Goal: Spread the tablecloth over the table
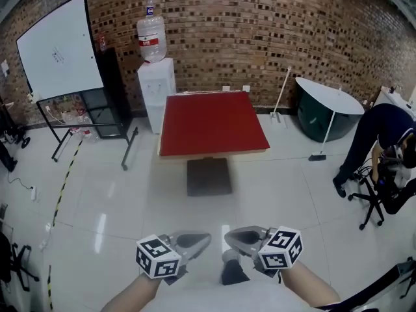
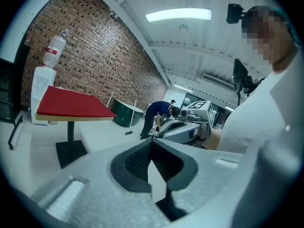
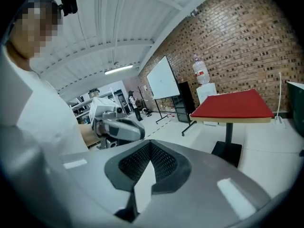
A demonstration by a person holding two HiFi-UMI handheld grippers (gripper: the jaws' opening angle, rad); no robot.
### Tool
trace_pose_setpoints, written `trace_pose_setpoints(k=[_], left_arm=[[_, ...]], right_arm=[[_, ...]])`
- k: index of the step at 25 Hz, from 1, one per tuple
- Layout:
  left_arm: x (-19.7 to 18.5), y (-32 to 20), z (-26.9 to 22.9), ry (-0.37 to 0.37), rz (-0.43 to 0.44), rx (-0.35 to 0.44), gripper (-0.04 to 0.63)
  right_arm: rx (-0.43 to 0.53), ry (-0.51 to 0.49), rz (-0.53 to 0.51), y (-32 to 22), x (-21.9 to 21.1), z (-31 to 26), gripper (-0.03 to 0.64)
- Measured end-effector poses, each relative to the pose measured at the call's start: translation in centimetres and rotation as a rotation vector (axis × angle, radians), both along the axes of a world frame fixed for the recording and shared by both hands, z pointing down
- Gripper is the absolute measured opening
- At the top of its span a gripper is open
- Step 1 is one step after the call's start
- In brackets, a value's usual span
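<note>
The red tablecloth (image 1: 213, 122) lay flat over the top of the table (image 1: 214, 153), which stood in front of the brick wall (image 1: 260, 31). The cloth covered the top from edge to edge, and the table's pale edge showed along the near side. A dark square base (image 1: 208, 176) sat on the white floor (image 1: 117, 194) under it.

Both grippers were well apart from the table, low in the head view and close to the person's body. The left gripper (image 1: 205, 238) and the right gripper (image 1: 229, 236) pointed inward with their tips near each other, not touching. In the left gripper view the jaws were pressed together with nothing between them, and the cloth showed far off to the upper left of them. In the right gripper view the jaws were likewise closed and empty, and the cloth showed far off to the upper right. Neither pair of jaws touched the cloth.

A water dispenser (image 1: 156, 90) stood just beside the table's far left corner, and a whiteboard (image 1: 58, 47) stood further left. At the right a person (image 1: 380, 138) bent over near a chair, beside a round white table (image 1: 328, 96).
</note>
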State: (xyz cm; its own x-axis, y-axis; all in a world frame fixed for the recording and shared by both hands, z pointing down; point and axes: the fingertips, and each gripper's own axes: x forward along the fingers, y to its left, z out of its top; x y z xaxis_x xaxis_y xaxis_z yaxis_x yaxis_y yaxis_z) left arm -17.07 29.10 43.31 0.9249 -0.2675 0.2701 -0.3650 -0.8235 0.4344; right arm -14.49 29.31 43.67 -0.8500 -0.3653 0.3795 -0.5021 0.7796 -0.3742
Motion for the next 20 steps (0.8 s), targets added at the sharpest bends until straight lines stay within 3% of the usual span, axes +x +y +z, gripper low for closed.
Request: trace_pose_setpoints(k=[3,7,11,14,20], left_arm=[[-0.8,2.0,-0.3,0.014,-0.019,-0.009,0.0],[0.5,5.1,-1.1,0.101,0.052,-0.078,0.001],[2.0,7.3,-2.0,0.168,0.049,-0.033,0.0],[2.8,9.2,-2.3,0.224,0.044,-0.042,0.001],[3.8,13.6,-2.4,0.208,0.021,-0.039,0.001]], right_arm=[[0.02,-0.017,0.039,1.8,0.0,-1.6,0.0],[0.016,-0.028,0.079,3.8,1.2,-2.6,0.0],[0.007,-0.025,0.096,5.7,2.5,-2.0,0.0],[0.01,-0.031,0.094,7.9,3.2,-1.7,0.0],[-0.002,-0.057,0.09,13.1,4.2,-1.2,0.0]])
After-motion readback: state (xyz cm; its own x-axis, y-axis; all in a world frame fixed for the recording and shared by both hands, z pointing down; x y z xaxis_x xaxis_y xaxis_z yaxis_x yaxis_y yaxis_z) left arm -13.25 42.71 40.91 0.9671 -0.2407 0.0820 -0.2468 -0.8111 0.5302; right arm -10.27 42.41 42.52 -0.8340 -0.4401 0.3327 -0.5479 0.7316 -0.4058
